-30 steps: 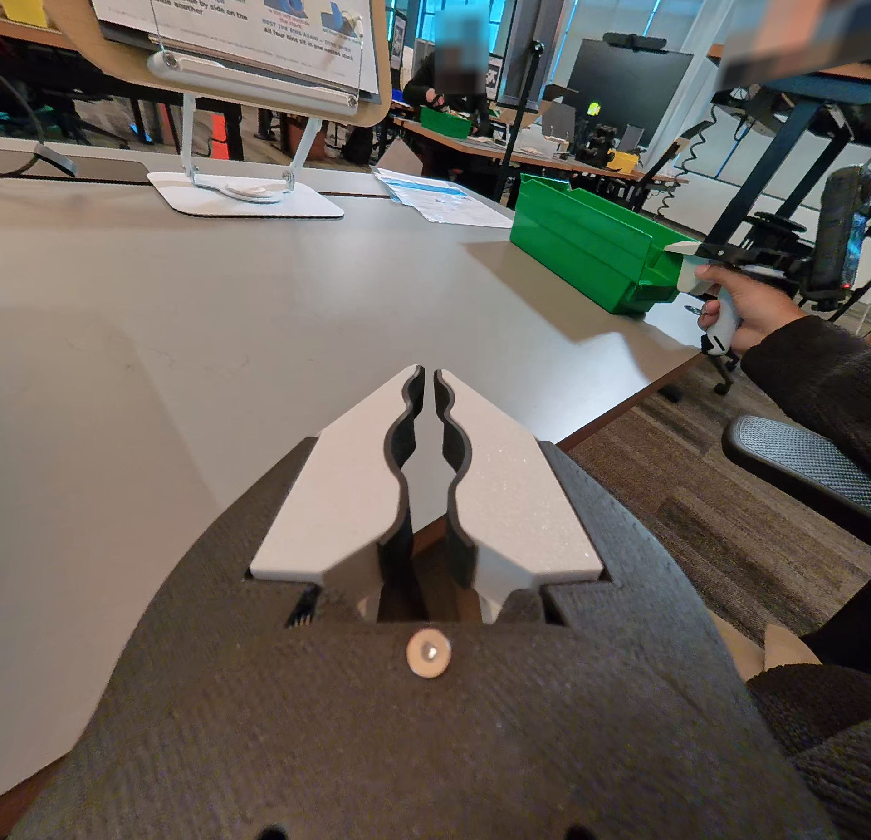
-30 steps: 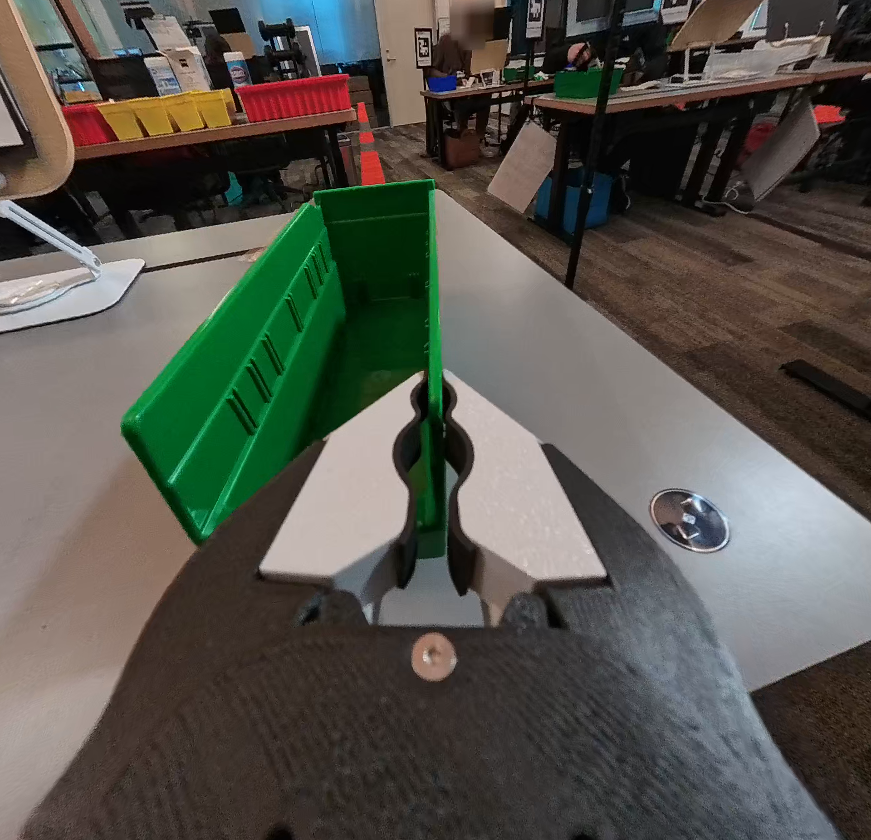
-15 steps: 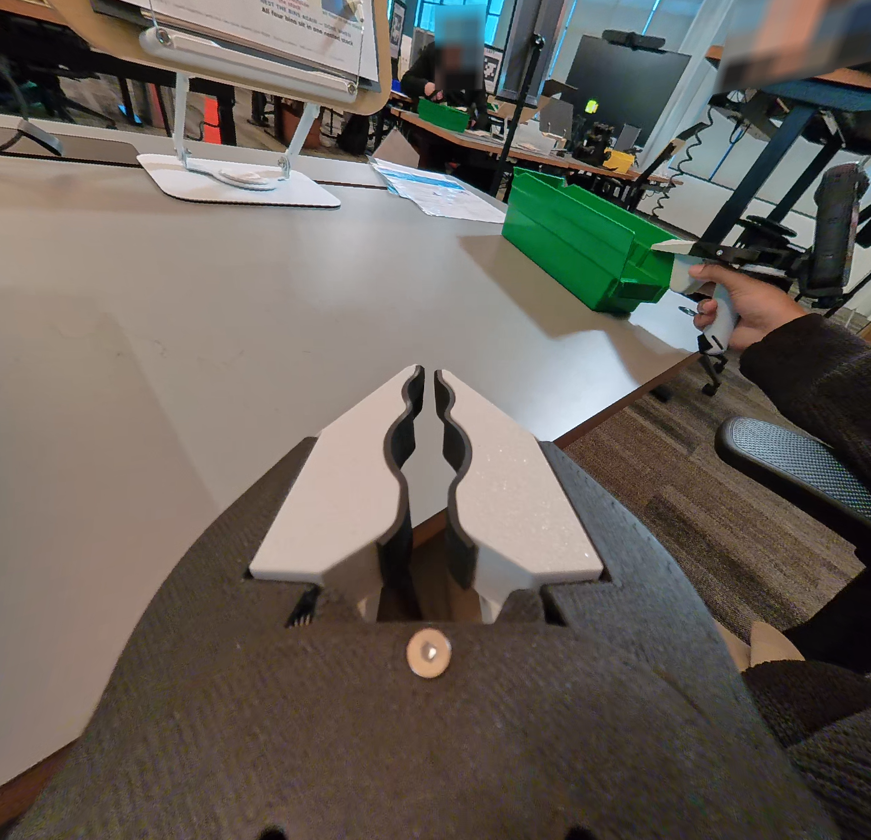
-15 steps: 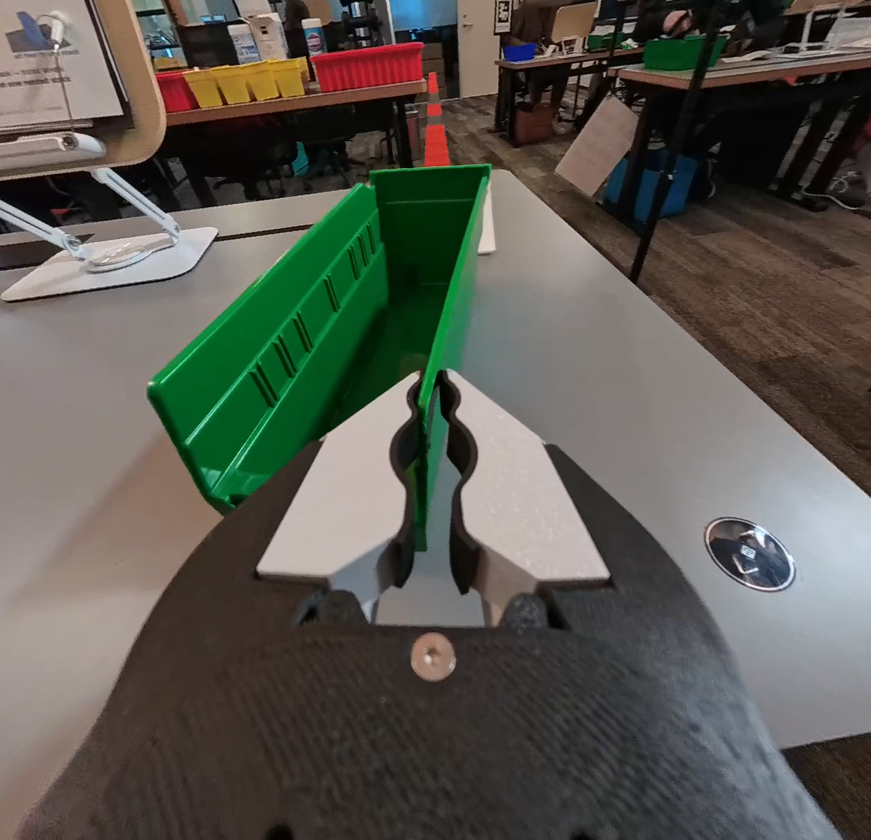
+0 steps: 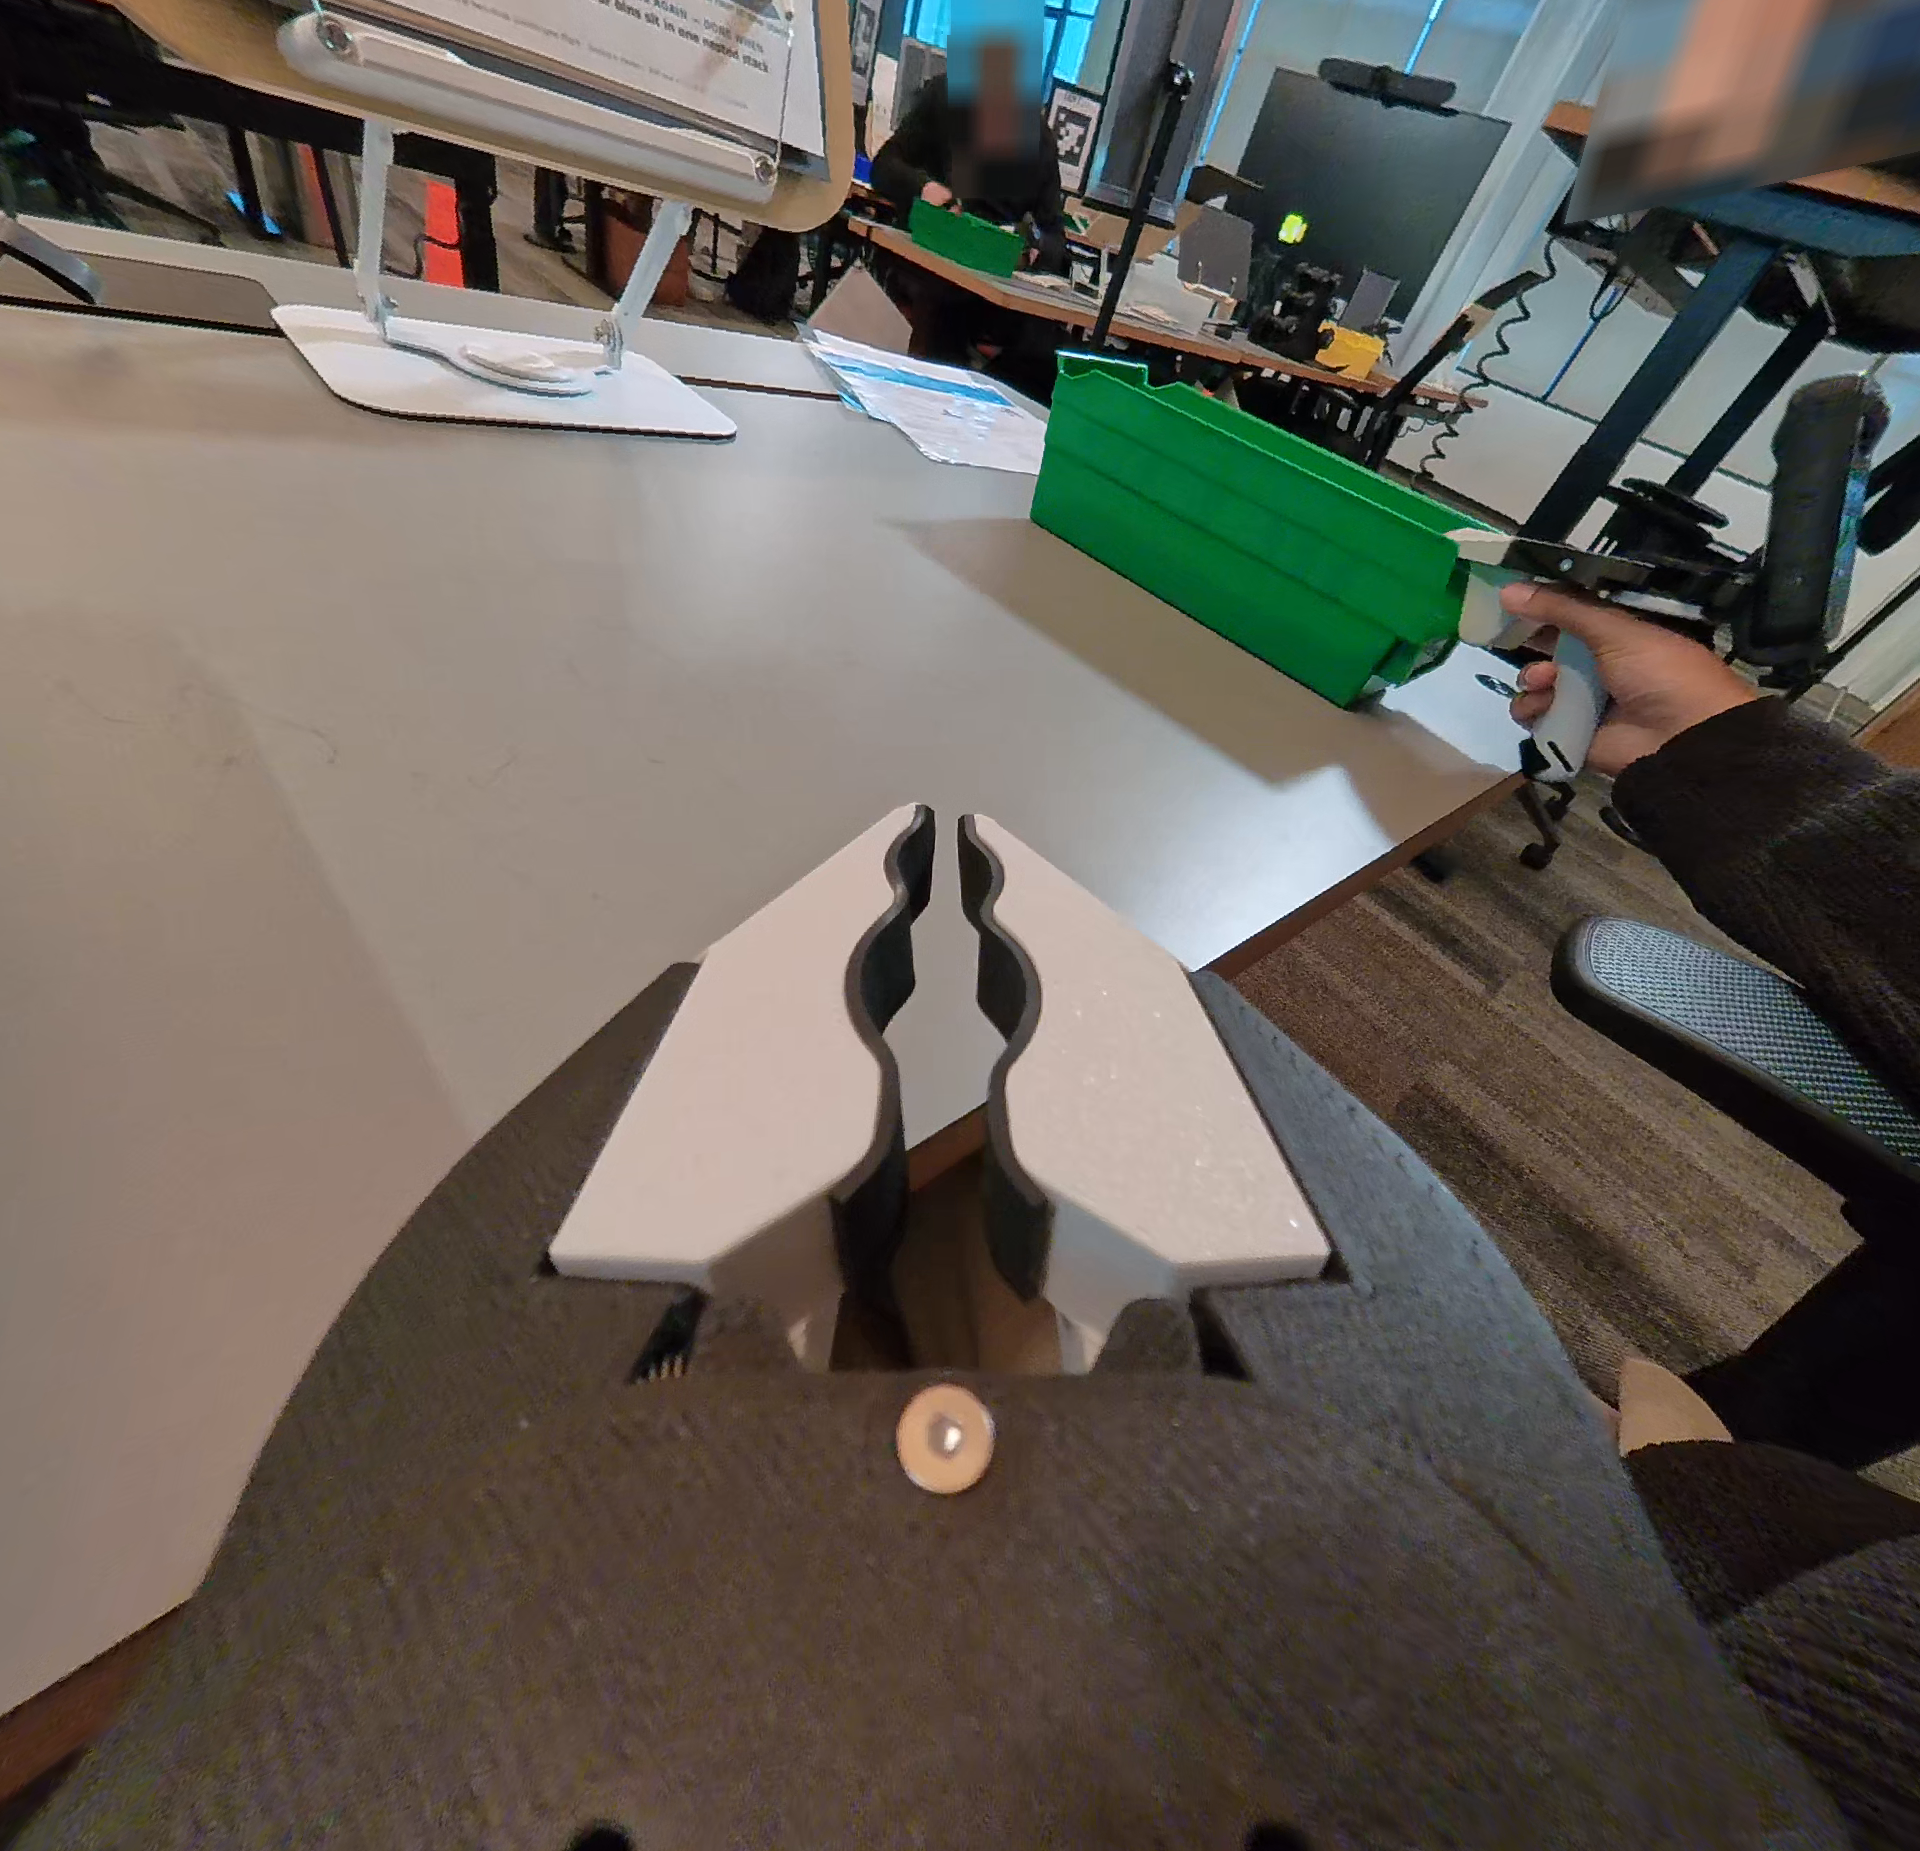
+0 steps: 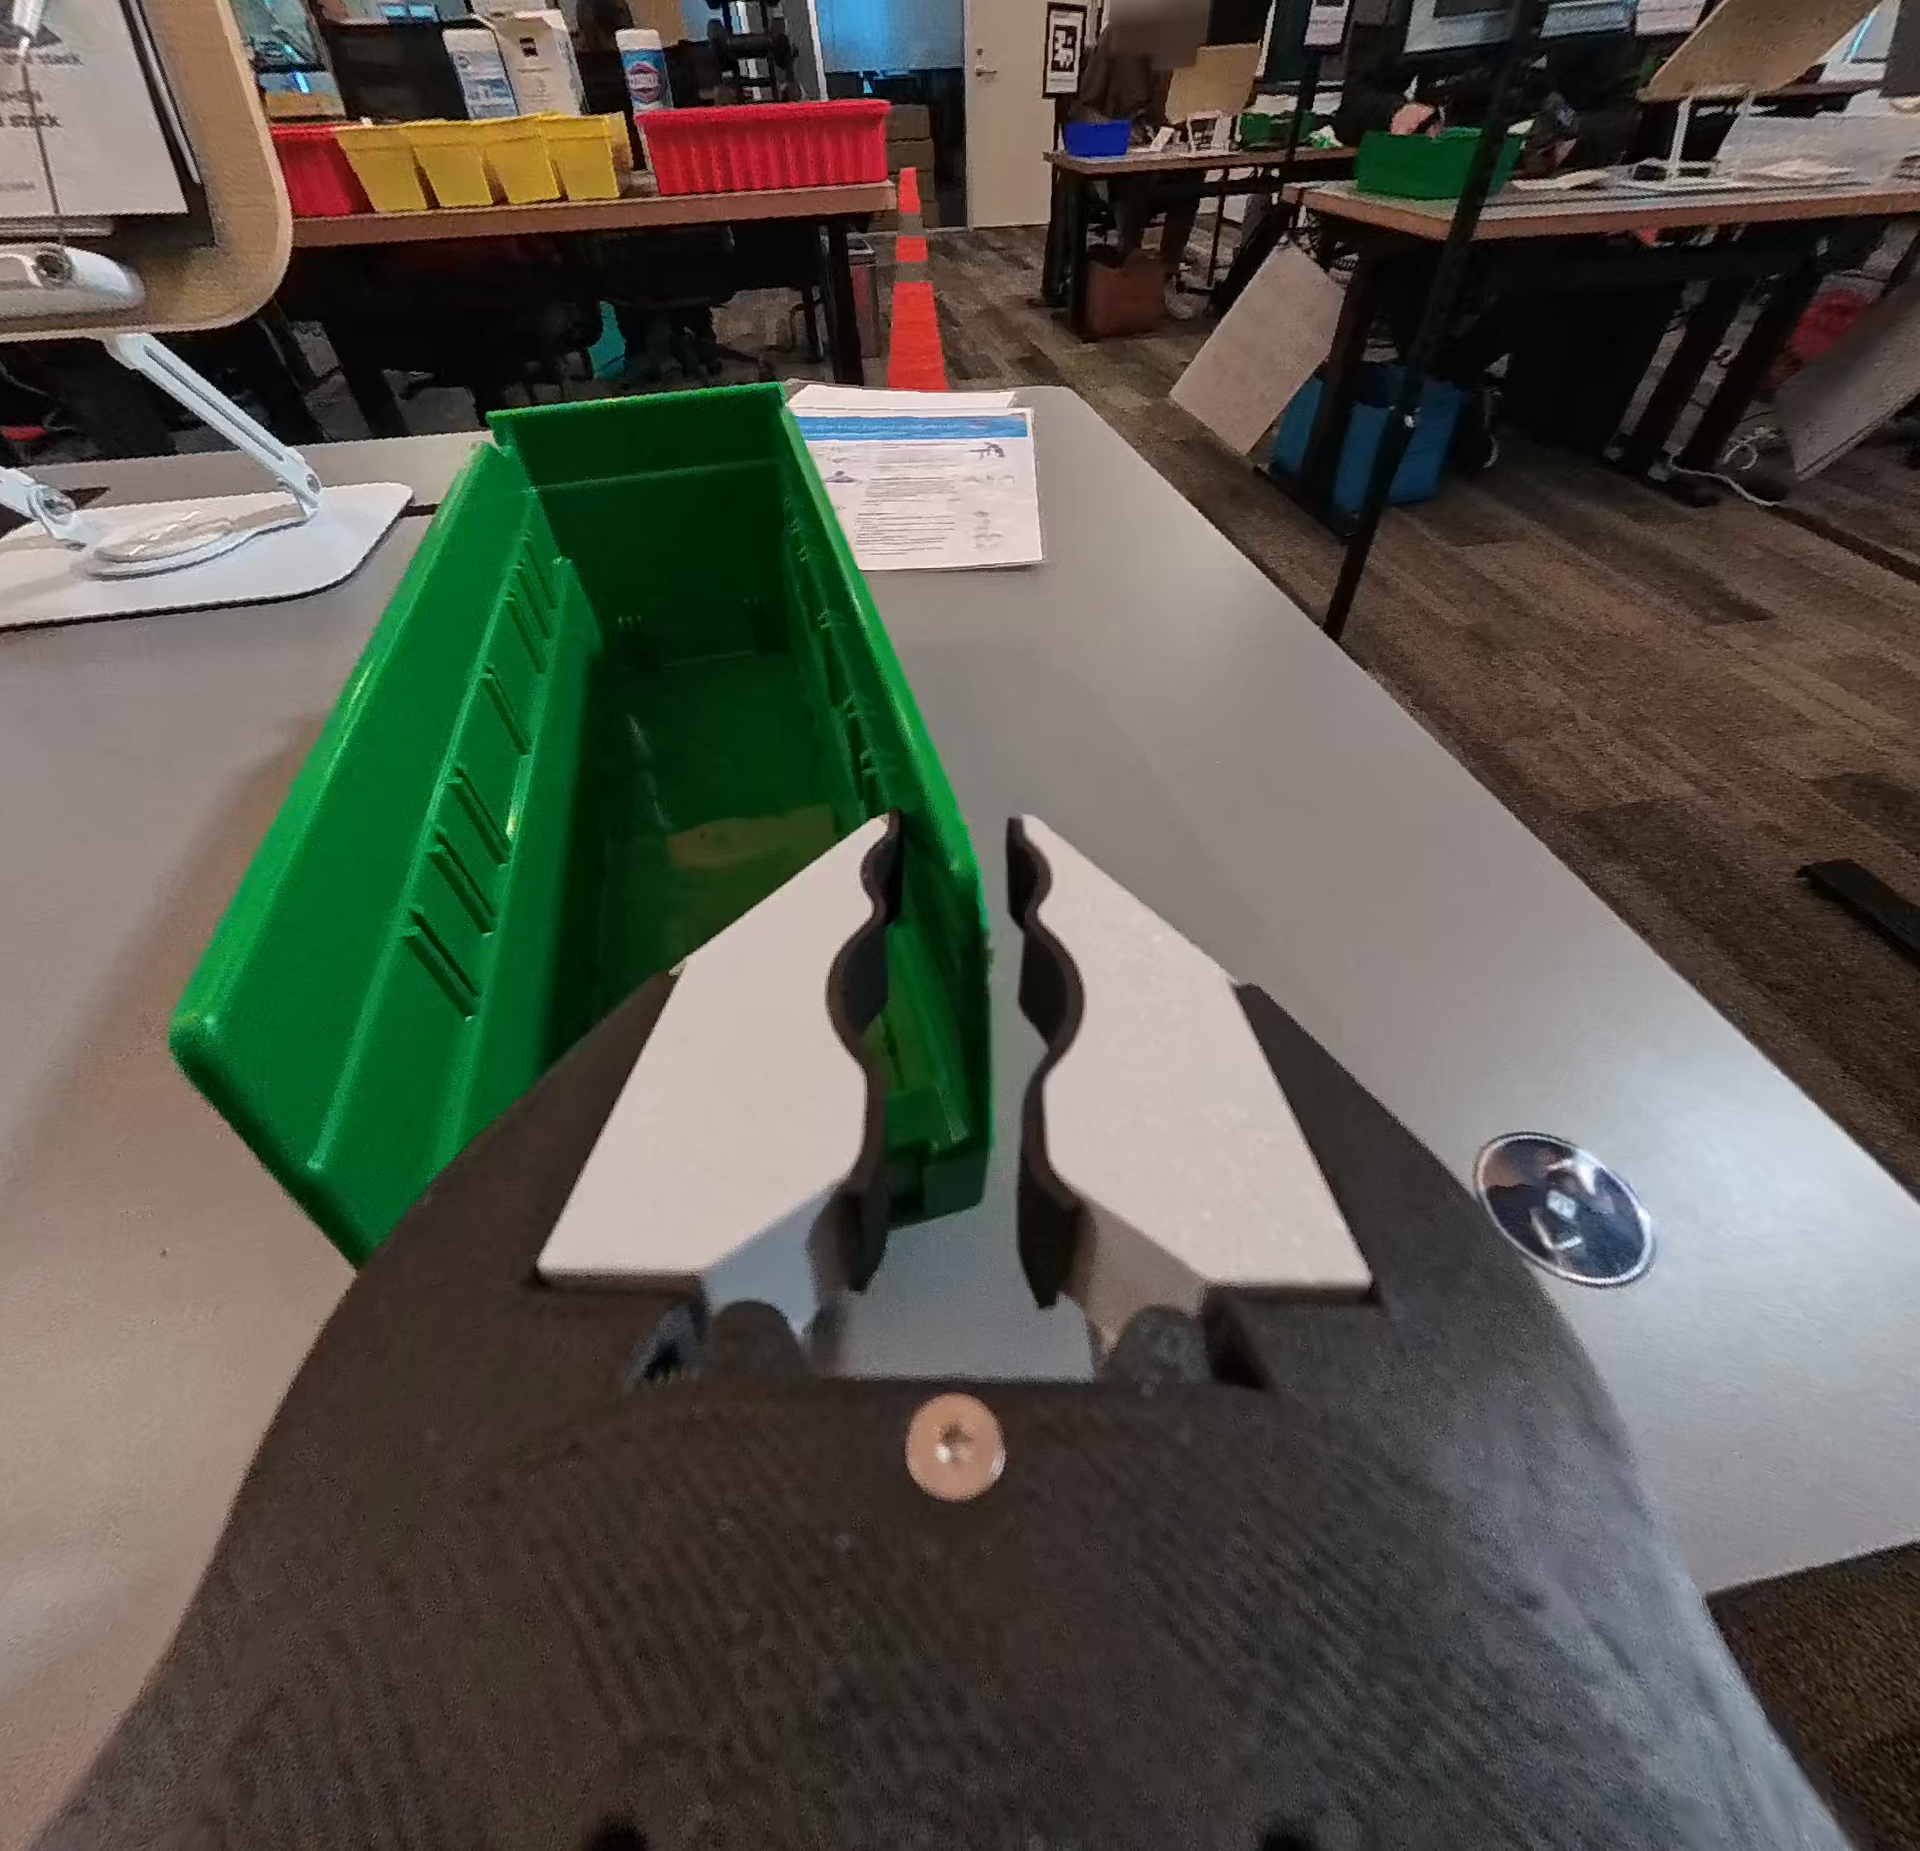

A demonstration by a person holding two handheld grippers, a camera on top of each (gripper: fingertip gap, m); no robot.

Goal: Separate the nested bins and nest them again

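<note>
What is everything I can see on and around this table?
Bins: nested stack, count unclear, green, near the table's right edge.
Table: one, grey.
Document stand: one, white base, far left.
Paper sheet: white, behind the bins.
Round metal cap: one, set in the table.
Chair armrest: one, black, beside the table.
Left gripper: fingers nearly together, empty.
Right gripper: open, around the bins' right wall.
Hand: one, holding the right gripper's handle.

The right gripper [image 6: 948, 835] body hides the green bins' [image 6: 582, 762] near end. The document stand [image 5: 540, 66] is cut off at the top edge. How many bins are nested cannot be told.
</note>
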